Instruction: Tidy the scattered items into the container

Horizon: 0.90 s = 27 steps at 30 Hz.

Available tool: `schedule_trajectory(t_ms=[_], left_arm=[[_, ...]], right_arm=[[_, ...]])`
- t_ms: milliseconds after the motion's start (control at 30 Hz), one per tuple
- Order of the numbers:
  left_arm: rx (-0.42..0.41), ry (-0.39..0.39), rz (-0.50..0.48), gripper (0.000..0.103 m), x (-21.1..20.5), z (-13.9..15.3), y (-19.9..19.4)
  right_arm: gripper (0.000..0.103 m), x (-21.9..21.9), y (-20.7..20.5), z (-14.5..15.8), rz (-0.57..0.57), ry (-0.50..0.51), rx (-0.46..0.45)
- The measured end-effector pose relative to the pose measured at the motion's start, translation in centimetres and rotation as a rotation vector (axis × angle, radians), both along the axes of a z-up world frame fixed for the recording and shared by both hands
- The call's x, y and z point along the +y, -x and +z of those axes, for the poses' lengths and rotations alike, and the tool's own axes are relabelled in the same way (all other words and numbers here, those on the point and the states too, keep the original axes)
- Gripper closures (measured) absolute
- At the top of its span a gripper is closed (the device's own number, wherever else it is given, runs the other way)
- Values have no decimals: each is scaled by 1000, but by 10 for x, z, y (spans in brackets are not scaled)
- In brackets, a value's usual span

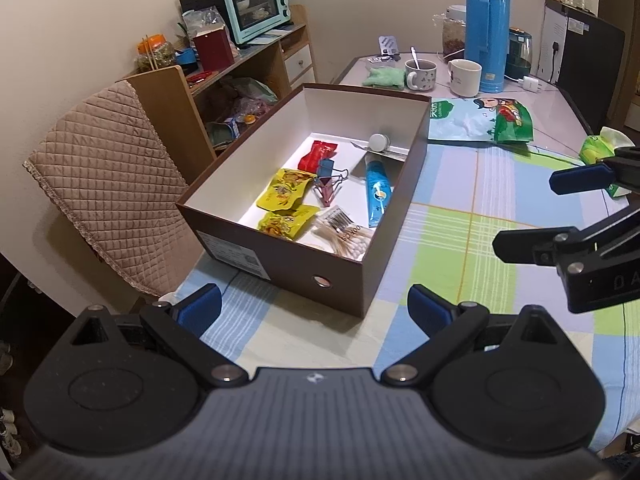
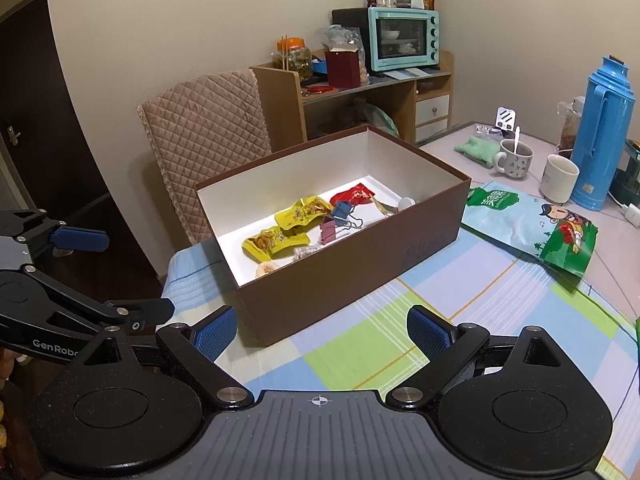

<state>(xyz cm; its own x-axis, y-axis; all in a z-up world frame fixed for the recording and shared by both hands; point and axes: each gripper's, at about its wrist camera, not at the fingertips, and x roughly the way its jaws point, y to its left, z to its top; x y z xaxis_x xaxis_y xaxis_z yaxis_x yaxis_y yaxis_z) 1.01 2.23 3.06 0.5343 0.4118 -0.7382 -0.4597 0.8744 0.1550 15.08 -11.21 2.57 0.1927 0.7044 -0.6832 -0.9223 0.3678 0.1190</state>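
Note:
A brown box (image 1: 304,276) with a white inside stands on the checked tablecloth. In it lie two yellow snack packets (image 1: 286,190), a red packet (image 1: 318,154), blue and pink binder clips (image 1: 328,180), a blue tube (image 1: 378,194), a pack of cotton swabs (image 1: 344,234) and a small white-capped jar (image 1: 378,142). My left gripper (image 1: 316,312) hovers open and empty just before the box's near end. My right gripper (image 2: 320,330) is also open and empty, in front of the box (image 2: 340,280). Each gripper shows in the other's view: right (image 1: 528,212), left (image 2: 128,272).
A large green and white bag (image 1: 480,120) lies on the table beyond the box. Behind it stand a blue thermos (image 1: 486,28) and two mugs (image 1: 464,76). A green tissue pack (image 1: 600,148) sits far right. A quilted chair (image 1: 104,184) is left of the box.

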Motion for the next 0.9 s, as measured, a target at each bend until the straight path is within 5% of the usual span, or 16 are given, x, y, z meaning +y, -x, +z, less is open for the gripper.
schedule_trajectory(t_ms=[900], left_arm=[[61,48,-3,5,30,-33,-51]], right_arm=[[9,39,-48,-20,-16,37,24]])
